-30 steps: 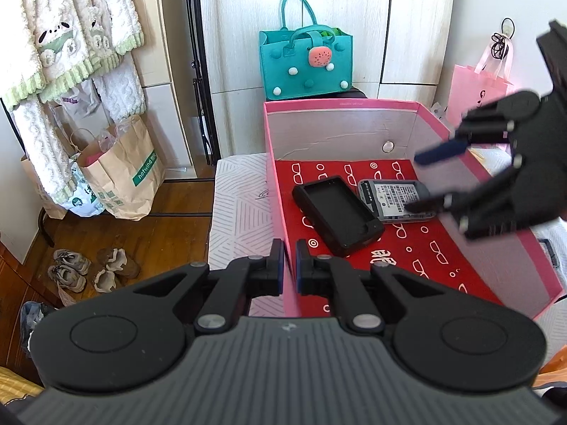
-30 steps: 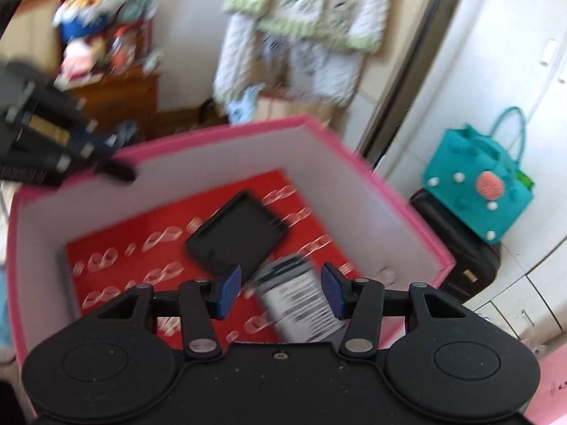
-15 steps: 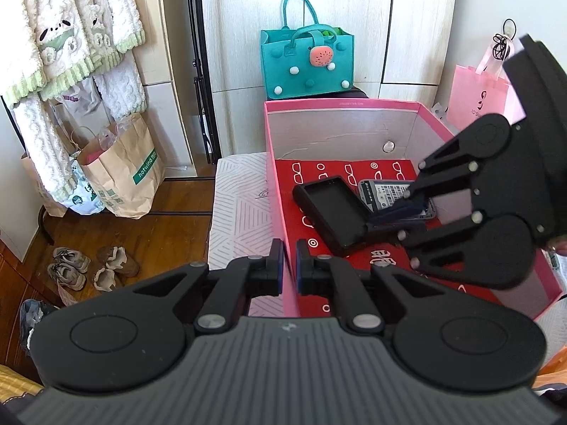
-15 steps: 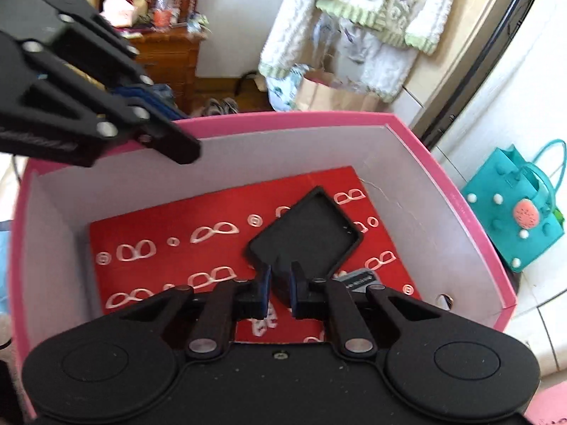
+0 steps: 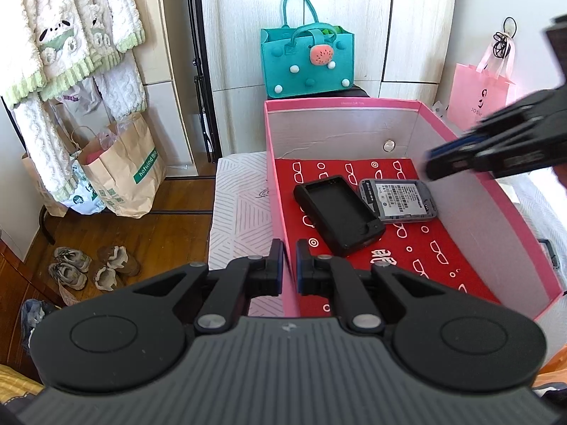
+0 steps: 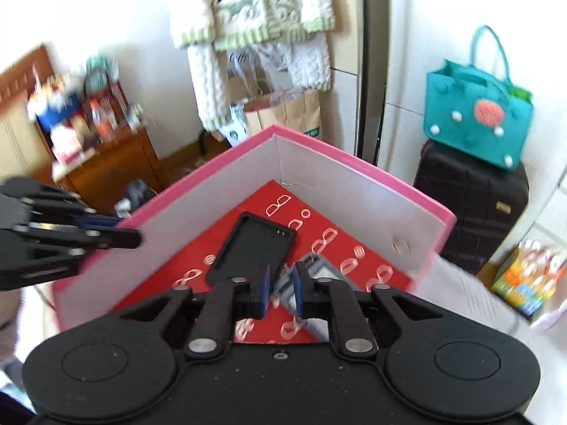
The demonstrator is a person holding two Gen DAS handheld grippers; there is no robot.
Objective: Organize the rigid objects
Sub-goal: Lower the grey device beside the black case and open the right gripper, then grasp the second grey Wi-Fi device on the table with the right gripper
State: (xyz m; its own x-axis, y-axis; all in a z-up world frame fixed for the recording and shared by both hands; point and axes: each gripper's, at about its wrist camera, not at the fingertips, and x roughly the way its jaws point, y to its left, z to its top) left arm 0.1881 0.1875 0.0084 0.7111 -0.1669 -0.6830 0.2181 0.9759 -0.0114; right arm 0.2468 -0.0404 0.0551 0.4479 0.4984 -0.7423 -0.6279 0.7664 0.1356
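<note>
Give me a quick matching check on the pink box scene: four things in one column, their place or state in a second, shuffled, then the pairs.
Things:
1. black case
2. grey device
3. left gripper
4. teal bag

Places or states:
A. behind the box, outside it
B. shut on the box's near wall
C. lying open side up on the red floor
D. label up, beside the case

Pairs: 1-C, 2-D, 3-B, 4-A

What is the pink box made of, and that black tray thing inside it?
The pink box looks like cardboard: thin flat walls, a matte grey inside, and a crease line across the back wall. The black tray seems to be moulded plastic or rubber, dull black with rounded corners and a raised rim; the pictures cannot settle which.
</note>
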